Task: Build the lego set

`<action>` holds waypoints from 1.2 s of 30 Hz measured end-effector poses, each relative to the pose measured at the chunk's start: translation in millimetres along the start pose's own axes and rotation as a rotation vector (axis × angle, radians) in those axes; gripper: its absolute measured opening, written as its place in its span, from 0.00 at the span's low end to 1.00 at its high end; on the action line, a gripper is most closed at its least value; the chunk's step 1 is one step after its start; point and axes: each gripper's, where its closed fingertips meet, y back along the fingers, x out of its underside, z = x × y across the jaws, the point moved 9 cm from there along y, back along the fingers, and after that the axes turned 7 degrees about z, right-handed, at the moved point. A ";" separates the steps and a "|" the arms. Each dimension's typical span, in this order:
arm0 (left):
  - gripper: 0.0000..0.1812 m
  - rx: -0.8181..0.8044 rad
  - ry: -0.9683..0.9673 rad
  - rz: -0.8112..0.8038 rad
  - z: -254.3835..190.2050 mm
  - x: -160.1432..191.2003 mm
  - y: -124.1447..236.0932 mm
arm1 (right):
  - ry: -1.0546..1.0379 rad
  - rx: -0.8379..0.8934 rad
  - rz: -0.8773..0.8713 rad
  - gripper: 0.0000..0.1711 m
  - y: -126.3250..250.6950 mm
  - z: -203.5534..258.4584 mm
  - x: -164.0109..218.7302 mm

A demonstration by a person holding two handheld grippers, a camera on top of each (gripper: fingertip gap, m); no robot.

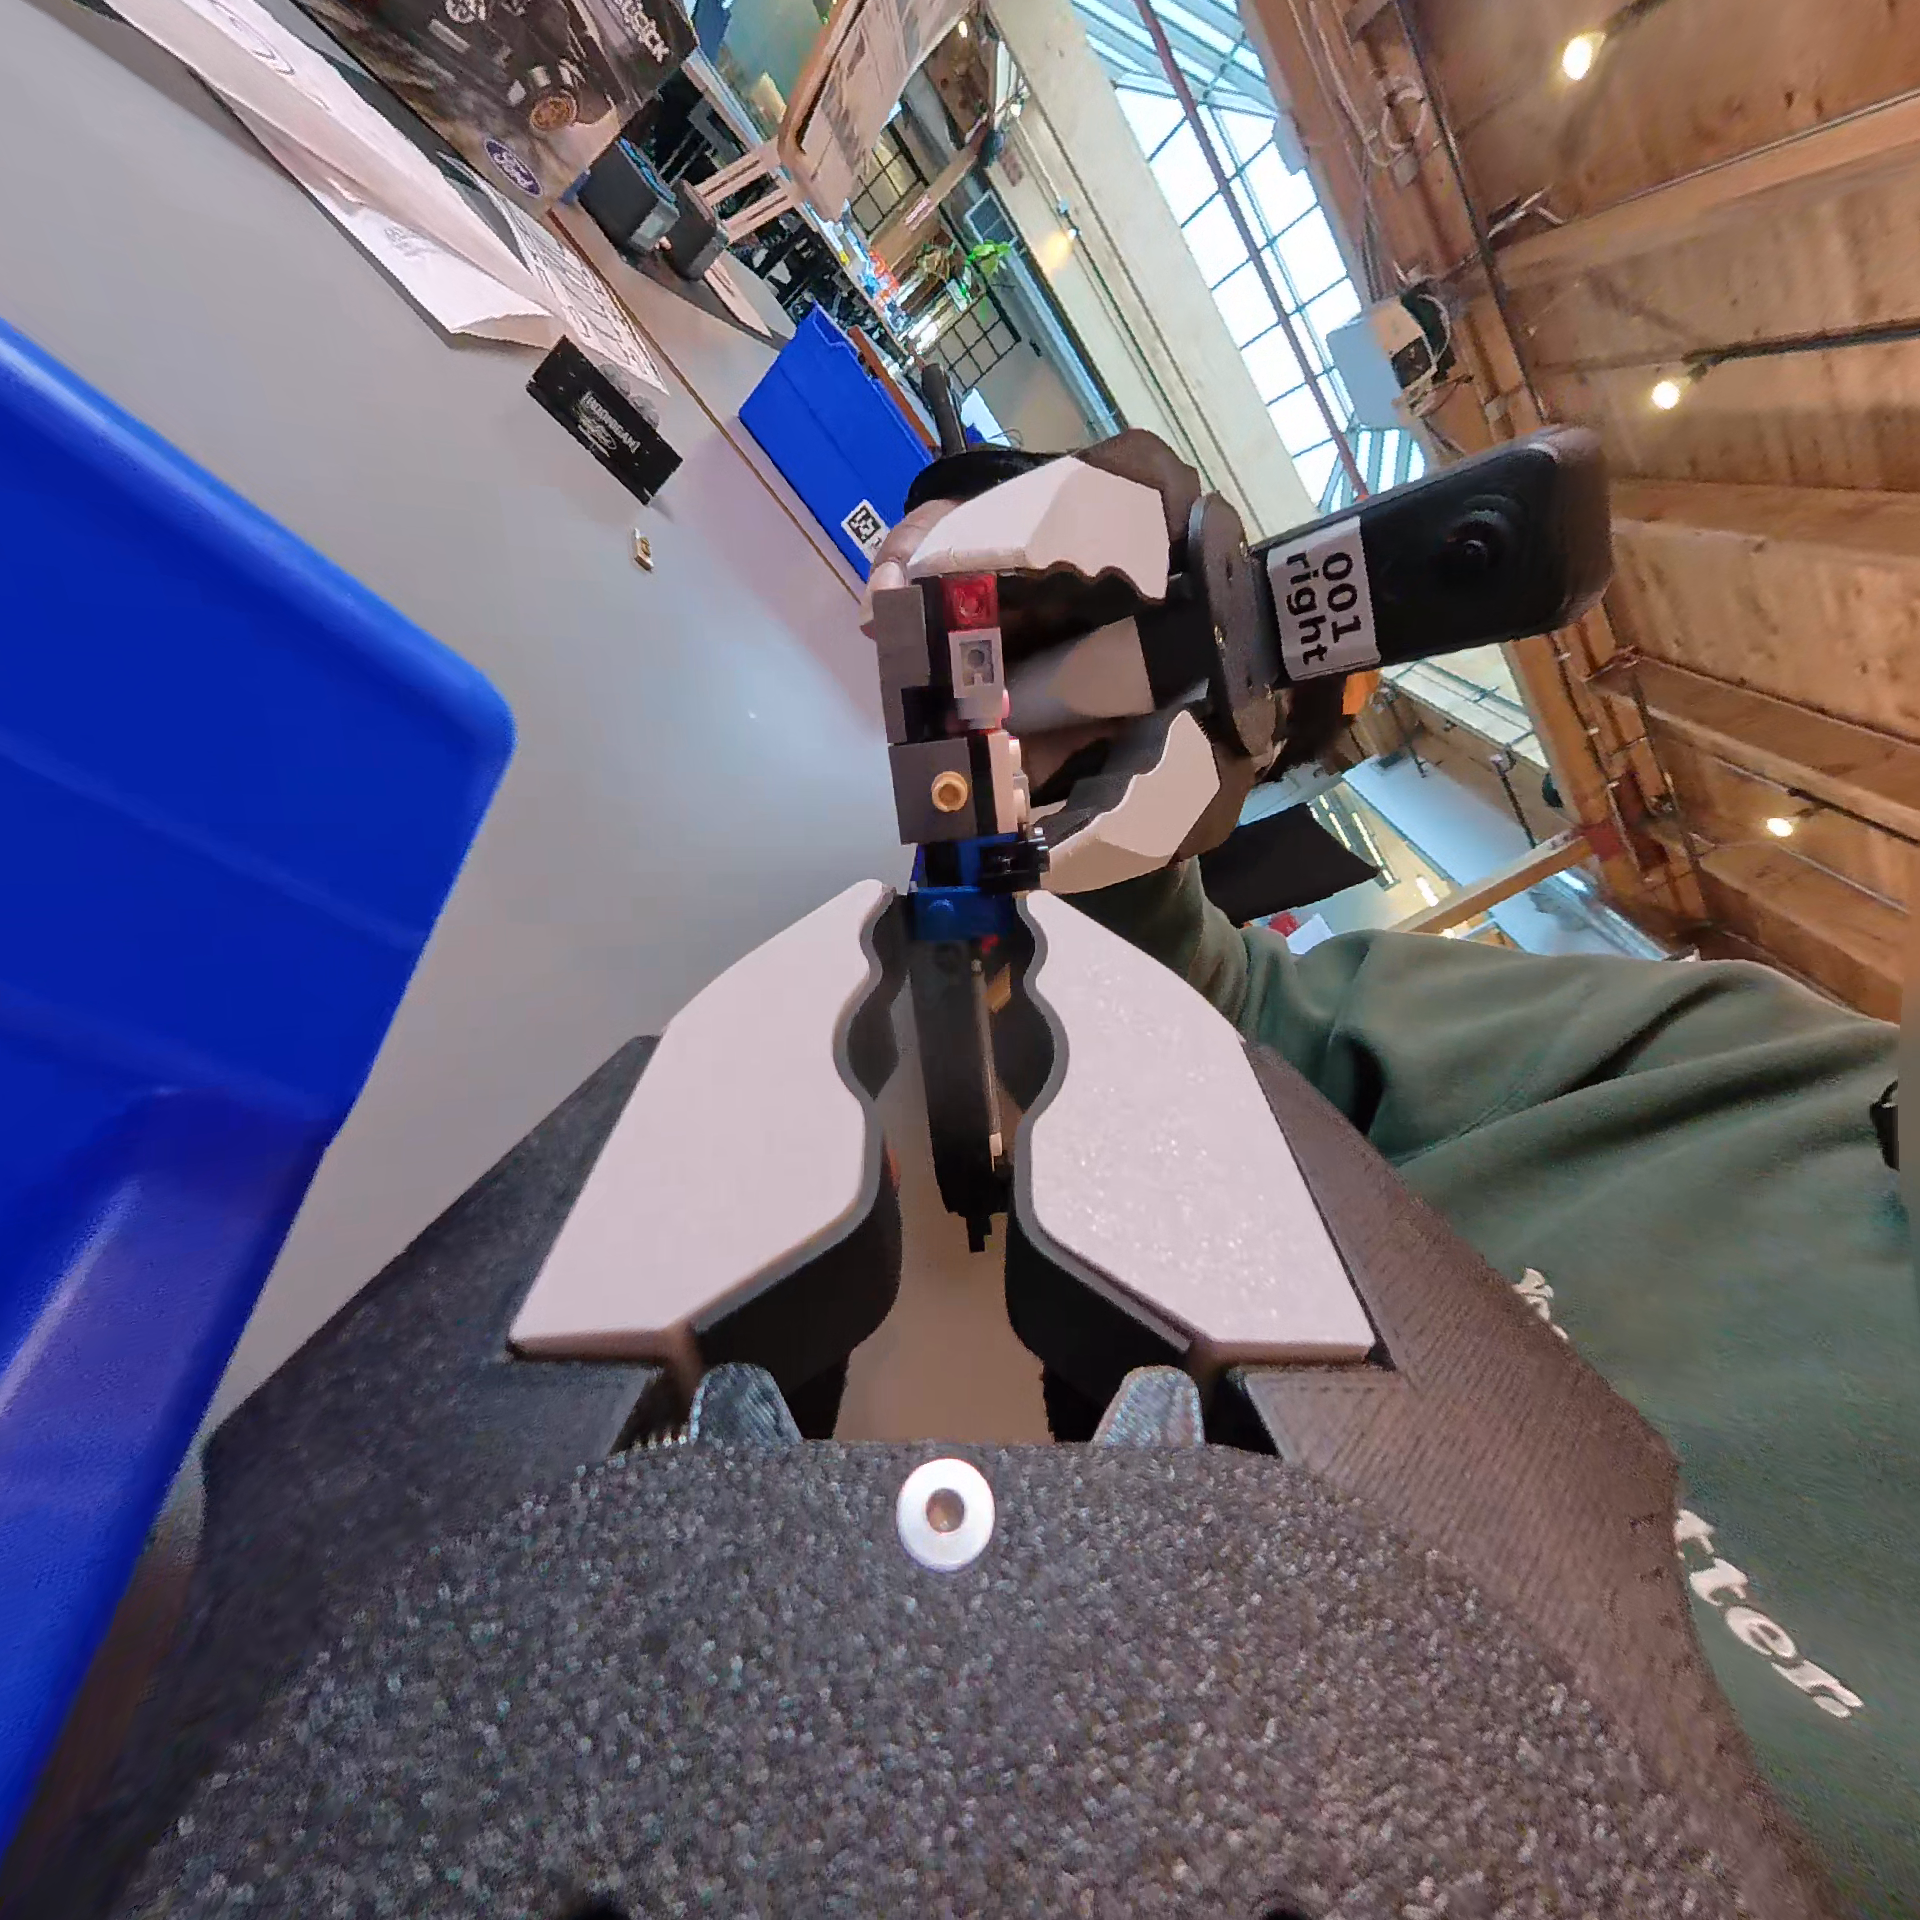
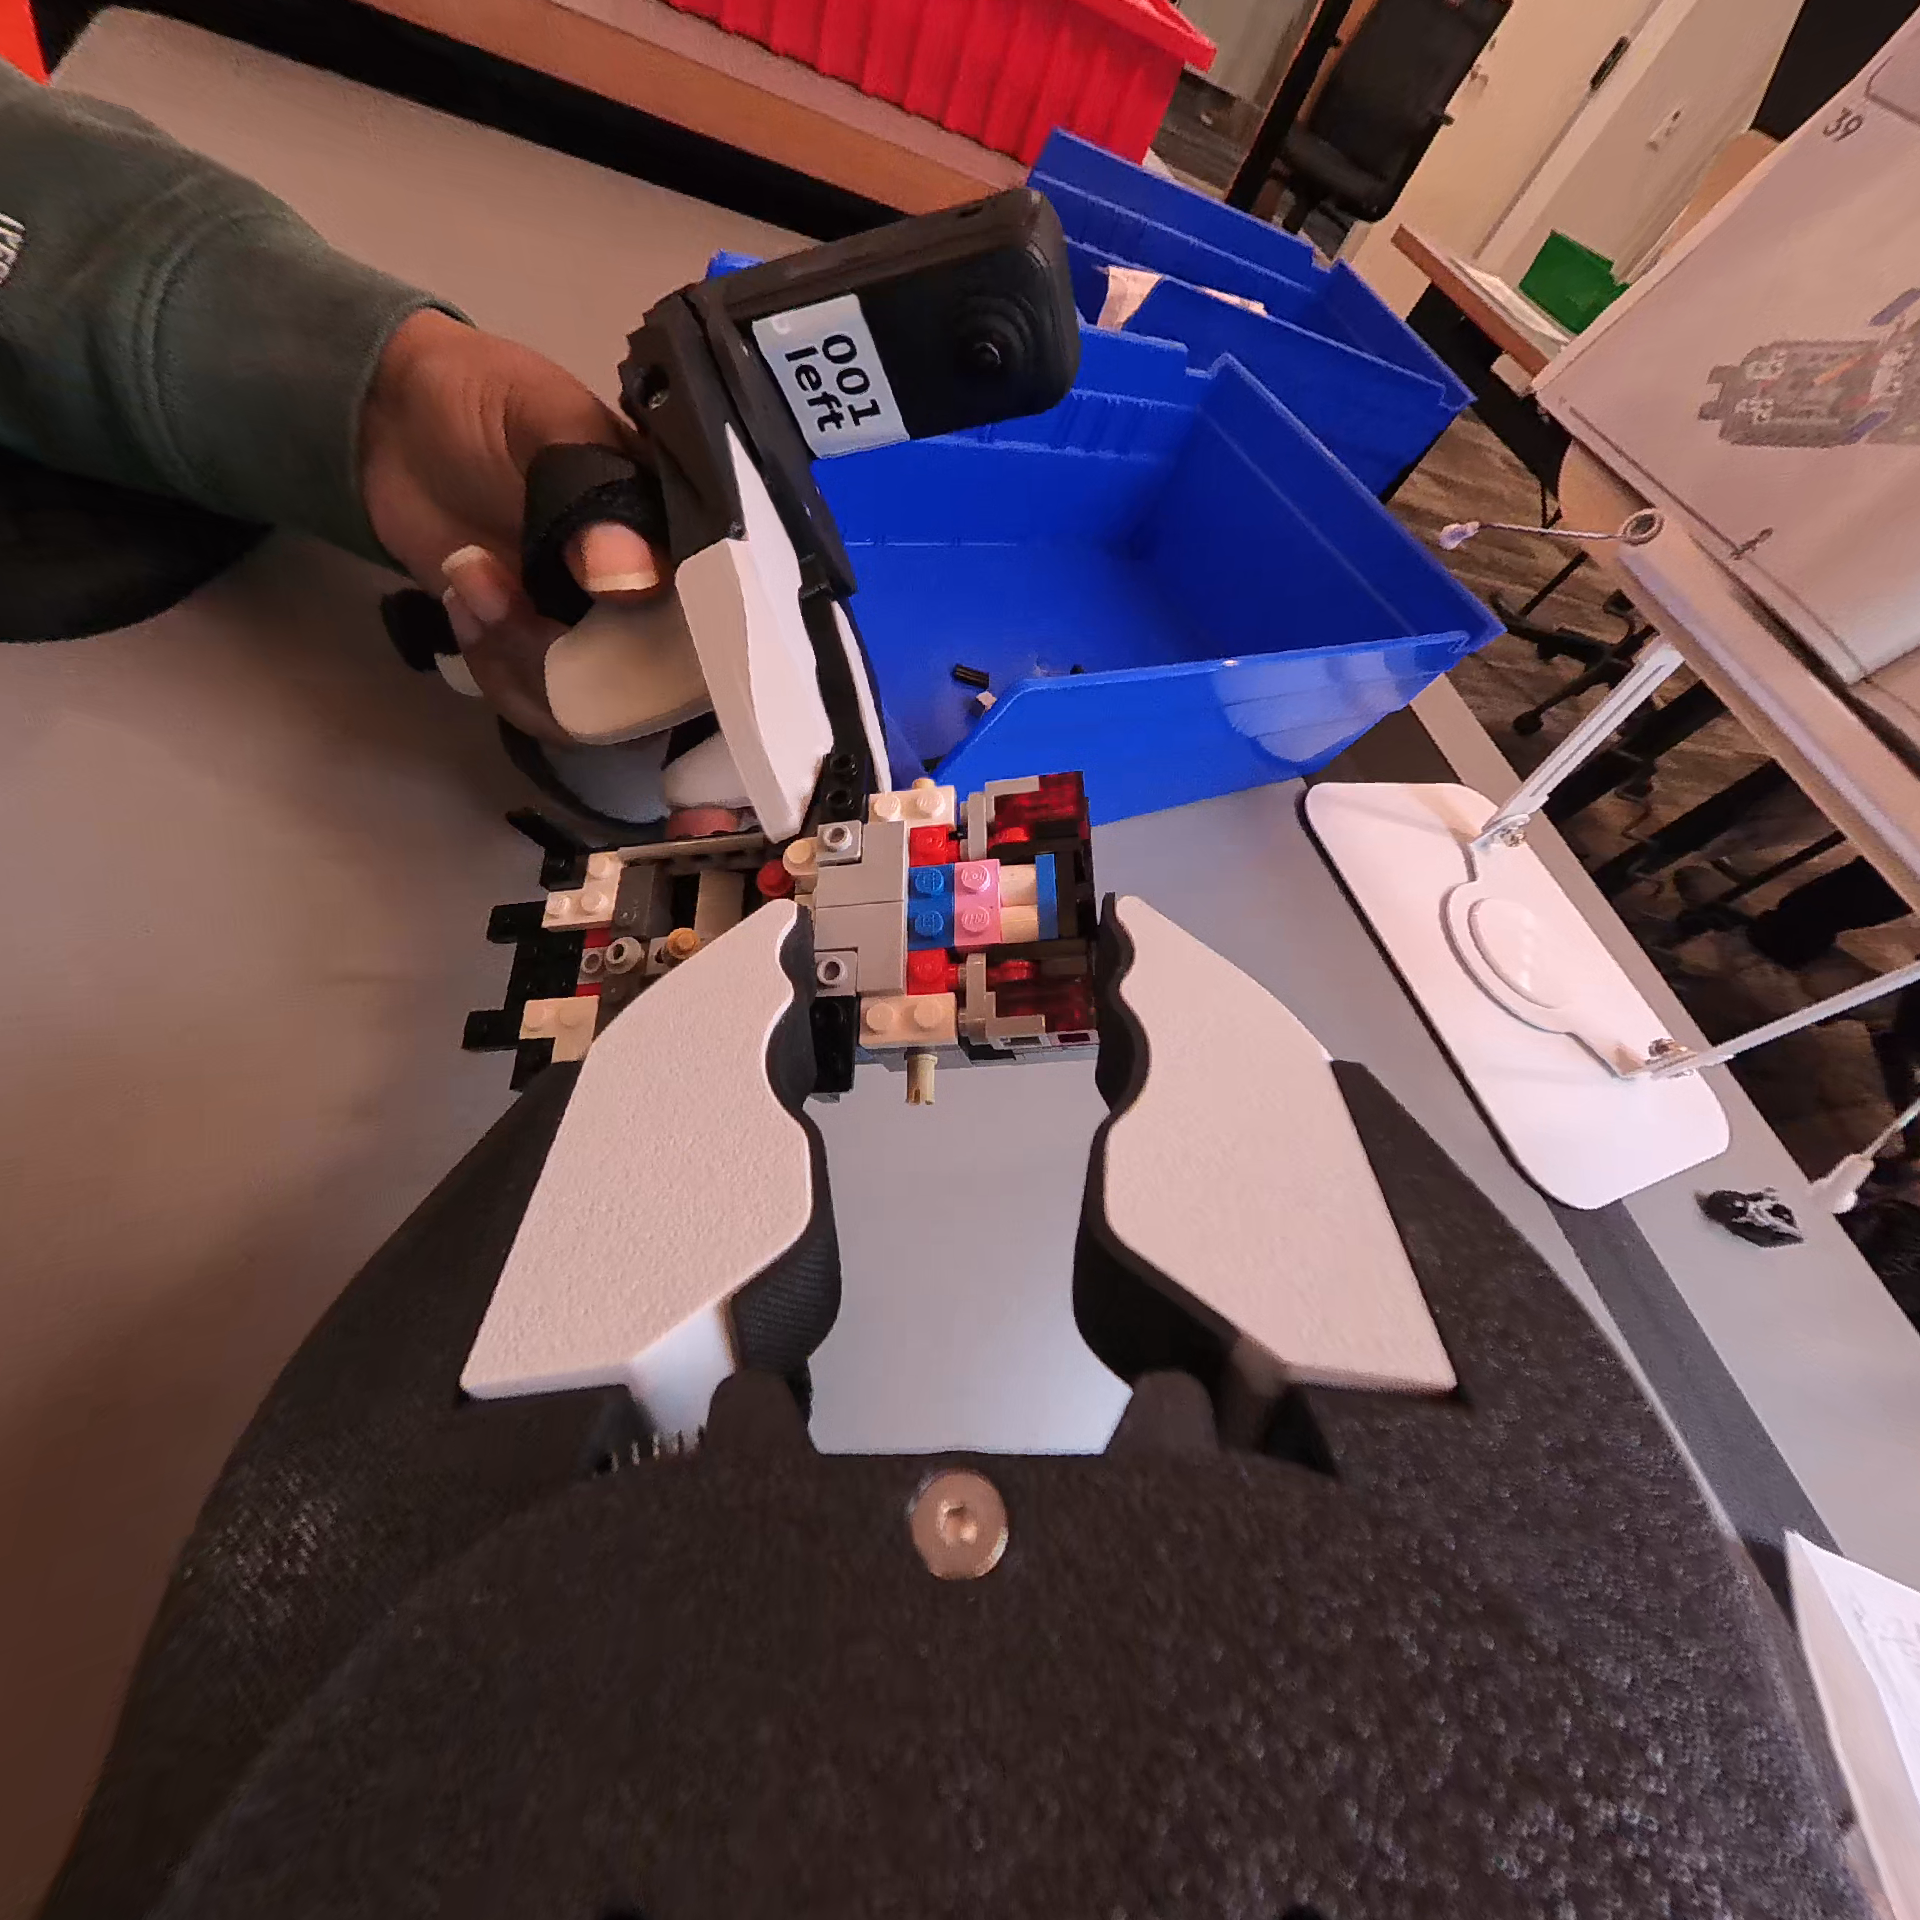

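Observation:
A multicoloured brick model point(image 2: 883, 883) of black, grey, white, red, blue and pink bricks is held just above the grey table point(image 2: 260, 831). My right gripper point(image 2: 948, 920) is shut on its wider end, one fingertip on each side. My left gripper point(image 1: 951, 904) is shut on the model's thin black edge point(image 1: 956, 1039). In the left wrist view the model point(image 1: 935, 727) stands on end, with the right gripper point(image 1: 997, 717) clamped on its far part. In the right wrist view the left gripper point(image 2: 831, 790) comes down on the model from above, held by a hand point(image 2: 468, 468).
A blue bin point(image 2: 1195, 582) with a few small parts stands just behind the model, also close at left in the left wrist view point(image 1: 208, 727). A white stand base point(image 2: 1507, 987) holds an instruction booklet point(image 2: 1766, 364) at right. A small black piece point(image 2: 1756, 1216) lies near the table edge. The grippers are tip to tip, or close to it.

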 end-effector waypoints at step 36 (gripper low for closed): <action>0.15 -0.066 -0.336 0.049 -33.4 3.0 -10.4 | -0.250 -0.217 -0.259 0.12 14.0 -21.1 22.3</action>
